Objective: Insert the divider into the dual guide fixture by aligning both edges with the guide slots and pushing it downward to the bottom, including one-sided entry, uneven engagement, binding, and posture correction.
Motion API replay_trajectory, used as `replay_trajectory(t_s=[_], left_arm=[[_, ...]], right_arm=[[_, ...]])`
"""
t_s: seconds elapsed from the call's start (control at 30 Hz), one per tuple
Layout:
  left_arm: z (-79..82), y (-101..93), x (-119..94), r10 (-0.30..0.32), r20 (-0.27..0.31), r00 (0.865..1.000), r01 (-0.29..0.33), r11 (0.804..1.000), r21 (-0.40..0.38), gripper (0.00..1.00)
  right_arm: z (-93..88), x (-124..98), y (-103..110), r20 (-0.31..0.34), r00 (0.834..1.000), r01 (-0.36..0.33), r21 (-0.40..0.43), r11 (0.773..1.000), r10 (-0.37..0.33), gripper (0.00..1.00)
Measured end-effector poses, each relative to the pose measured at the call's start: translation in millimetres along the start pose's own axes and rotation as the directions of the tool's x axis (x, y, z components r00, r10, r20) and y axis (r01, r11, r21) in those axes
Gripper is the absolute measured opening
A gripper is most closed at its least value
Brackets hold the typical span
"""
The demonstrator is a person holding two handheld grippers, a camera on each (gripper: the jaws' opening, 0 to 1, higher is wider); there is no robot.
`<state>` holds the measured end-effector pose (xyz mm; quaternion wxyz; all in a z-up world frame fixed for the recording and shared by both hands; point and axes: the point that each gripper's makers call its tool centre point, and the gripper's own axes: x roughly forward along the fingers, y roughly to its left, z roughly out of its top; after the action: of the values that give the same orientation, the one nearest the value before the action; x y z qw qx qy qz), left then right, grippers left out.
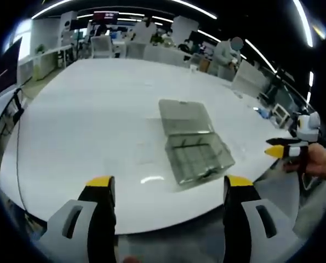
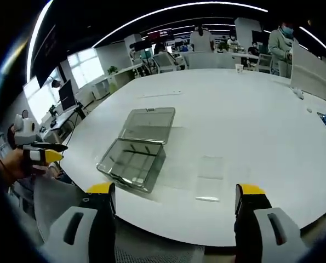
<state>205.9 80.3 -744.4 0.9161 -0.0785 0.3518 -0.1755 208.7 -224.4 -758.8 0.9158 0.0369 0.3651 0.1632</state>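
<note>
A: Where is the divider (image 2: 210,178)?
B: Lower centre of the right gripper view, flat on the white table (image 2: 250,115), beside the open fixture box (image 2: 136,147).
A: And the jaws?
B: Left gripper (image 1: 170,189) and right gripper (image 2: 173,198) are both spread, holding nothing.

Open case (image 2: 136,147) beside divider (image 2: 209,176)

A white surface (image 1: 86,126) carries a clear, smoky grey plastic box (image 1: 198,156) with its lid (image 1: 184,116) open, dark lines marking its inner compartments. Beside the box lies a clear, nearly colourless divider (image 2: 209,178) sheet. The left claw (image 1: 170,189) has 2 black jaws with yellow tips and pale grey housings; the right claw (image 2: 173,197) shows the same black, yellow and grey. A grey chair back (image 2: 53,200) sits at the surface's edge.
</note>
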Motion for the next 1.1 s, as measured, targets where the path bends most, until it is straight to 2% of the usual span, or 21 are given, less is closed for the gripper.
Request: replay_trajectory(t_s=[0.5,1.1], left_arm=[[5.1,2.5,4,0.002,0.011,1.000,-0.002,1.000,-0.008,0.78],[6.2,-0.6,12,-0.006,-0.004,1.000,0.006,1.000,0.001,0.77]], right_arm=[[2.7,8,-5,-0.032,0.999,-0.010,-0.006,1.000,0.010,0.87],[-1.7,26,-16,-0.074,0.997,-0.025,0.007,1.000,0.025,0.77]])
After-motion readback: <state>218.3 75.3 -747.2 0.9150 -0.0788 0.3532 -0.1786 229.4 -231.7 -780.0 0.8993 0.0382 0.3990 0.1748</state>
